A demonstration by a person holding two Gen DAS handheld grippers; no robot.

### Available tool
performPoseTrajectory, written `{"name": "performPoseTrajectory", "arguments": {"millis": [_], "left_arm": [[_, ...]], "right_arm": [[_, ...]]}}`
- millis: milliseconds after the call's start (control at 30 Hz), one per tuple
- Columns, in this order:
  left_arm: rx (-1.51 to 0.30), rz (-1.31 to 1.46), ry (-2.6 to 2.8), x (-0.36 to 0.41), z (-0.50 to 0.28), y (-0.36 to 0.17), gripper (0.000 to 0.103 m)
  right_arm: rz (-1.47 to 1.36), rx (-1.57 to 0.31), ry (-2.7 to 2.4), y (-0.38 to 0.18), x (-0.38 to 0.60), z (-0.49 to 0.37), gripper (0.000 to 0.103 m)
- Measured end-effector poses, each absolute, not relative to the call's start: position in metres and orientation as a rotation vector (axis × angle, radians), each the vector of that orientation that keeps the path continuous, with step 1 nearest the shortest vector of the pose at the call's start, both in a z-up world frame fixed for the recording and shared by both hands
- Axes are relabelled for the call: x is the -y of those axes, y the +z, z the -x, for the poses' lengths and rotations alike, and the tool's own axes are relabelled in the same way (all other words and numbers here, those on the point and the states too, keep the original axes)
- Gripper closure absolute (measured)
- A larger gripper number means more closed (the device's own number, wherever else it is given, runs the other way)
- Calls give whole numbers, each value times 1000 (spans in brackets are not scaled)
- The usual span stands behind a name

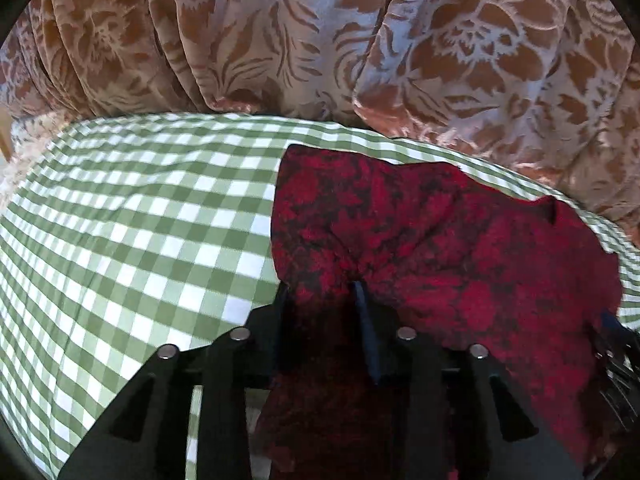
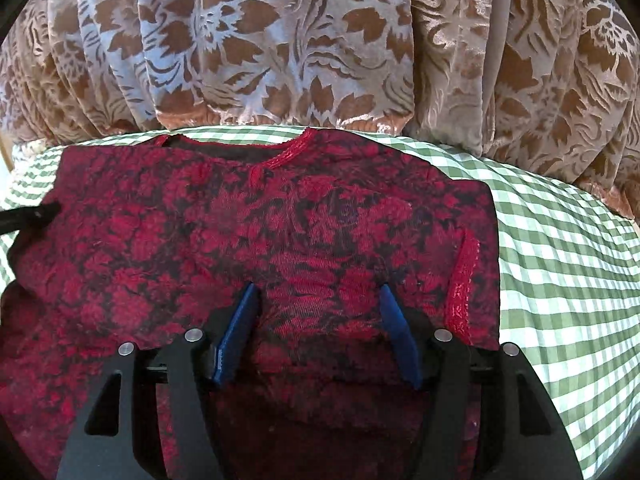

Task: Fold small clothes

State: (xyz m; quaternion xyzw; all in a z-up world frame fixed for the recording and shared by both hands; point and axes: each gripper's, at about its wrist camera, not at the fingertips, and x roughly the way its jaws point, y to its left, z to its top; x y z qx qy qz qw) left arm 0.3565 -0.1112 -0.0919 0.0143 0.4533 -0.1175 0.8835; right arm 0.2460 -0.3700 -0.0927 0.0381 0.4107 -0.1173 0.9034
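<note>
While the red and black top (image 2: 256,232) is lying spread on the green checked cloth (image 2: 560,248), neckline toward the brown flowered curtain (image 2: 280,40), I am pinching a bunched fold at its edge with my left gripper (image 1: 320,286), both pads pressing into the fabric. My right gripper (image 2: 318,286) is hanging over the lower middle of the garment, its blue fingers (image 2: 240,328) standing apart and clamping nothing between them.
</note>
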Motion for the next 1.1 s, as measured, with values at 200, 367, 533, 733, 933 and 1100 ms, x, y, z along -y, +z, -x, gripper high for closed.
{"name": "performPoseTrajectory", "arguments": {"millis": [200, 367, 533, 733, 933, 1100], "left_arm": [[-992, 82, -246, 87, -368, -93, 45], [-958, 147, -269, 64, -328, -71, 46], [-952, 190, -341, 35, -277, -64, 45], [-992, 214, -465, 3, -217, -75, 46], [-1076, 225, -556, -12, -161, -98, 50], [-1079, 217, -580, -19, -118, -106, 52]], "right_arm": [[-94, -843, -236, -97, 371, -245, 40], [-94, -833, -235, -98, 371, -246, 39], [-112, -834, -220, -90, 373, -242, 32], [-131, -835, -181, -71, 370, -198, 16], [-205, -920, -191, -80, 387, -125, 15], [-352, -1012, -137, -99, 397, -56, 23]]}}
